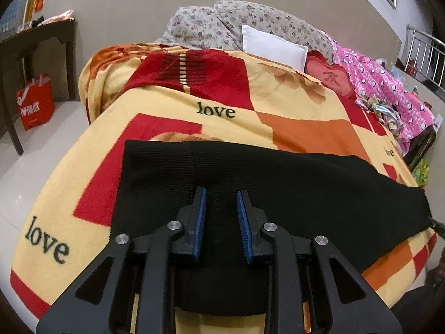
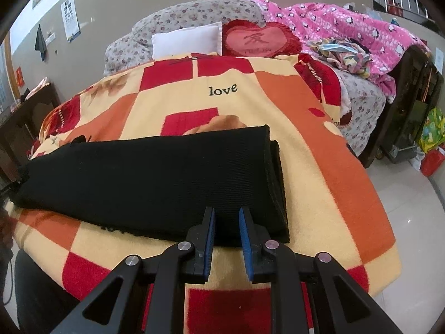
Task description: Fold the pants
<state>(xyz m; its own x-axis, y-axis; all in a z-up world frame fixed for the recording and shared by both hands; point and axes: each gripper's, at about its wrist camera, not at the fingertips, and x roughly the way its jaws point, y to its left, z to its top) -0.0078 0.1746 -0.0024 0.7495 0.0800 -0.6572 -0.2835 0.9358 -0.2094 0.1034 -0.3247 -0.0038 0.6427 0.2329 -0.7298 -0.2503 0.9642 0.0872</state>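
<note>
a bed (image 1: 292, 128) under a patterned blanket holds the black pants (image 1: 278, 183), already folded lengthwise across it. left gripper (image 1: 221, 194) and right gripper (image 2: 225, 211) hover above with jaws open, empty. next likely calls for gripping one end and folding it over.

A bed fills the middle of the room, covered by a yellow, red and orange blanket (image 1: 278, 105) printed with the word "love". At its far end lie a floral quilt (image 1: 211, 19), a white pillow (image 2: 186, 43) and a red heart-shaped cushion (image 2: 258, 40), with a pink quilt (image 2: 347, 25) heaped to the right. A dark wooden table (image 1: 33, 44) stands on the left beside a red bag (image 1: 34, 104). The floor (image 2: 411, 217) is pale glossy tile, the wall (image 1: 139, 14) is beige, and ceiling lights glare off it.
</note>
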